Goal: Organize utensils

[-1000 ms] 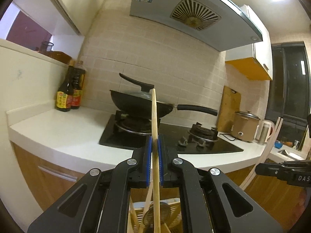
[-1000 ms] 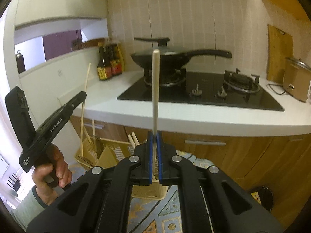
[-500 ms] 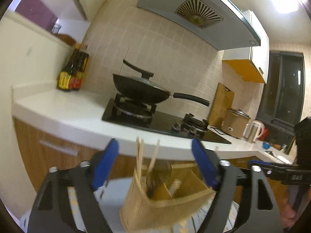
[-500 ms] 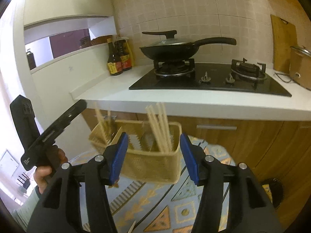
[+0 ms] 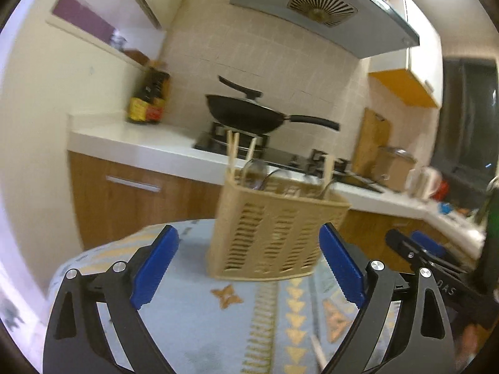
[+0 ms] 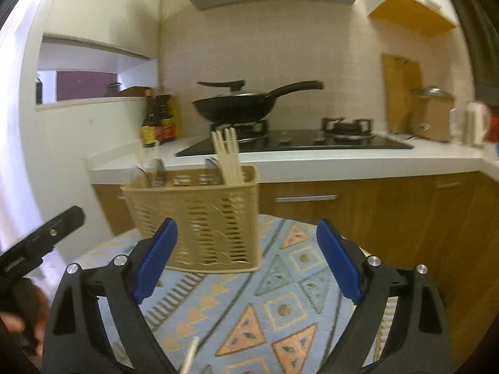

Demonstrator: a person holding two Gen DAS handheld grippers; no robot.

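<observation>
Both tongs are spreading wide now, jaws opening with nothing pinched between them! The left gripper (image 5: 246,269) points straight at the beige utensil basket (image 5: 274,233), which stands upright on the patterned table (image 5: 218,327) toward its far edge, just ahead of the blue pads. The right gripper (image 6: 246,261) faces the same basket from the other side, offset toward its left pad. Chopsticks (image 6: 227,155) stand in the basket's right-hand compartment.
</observation>
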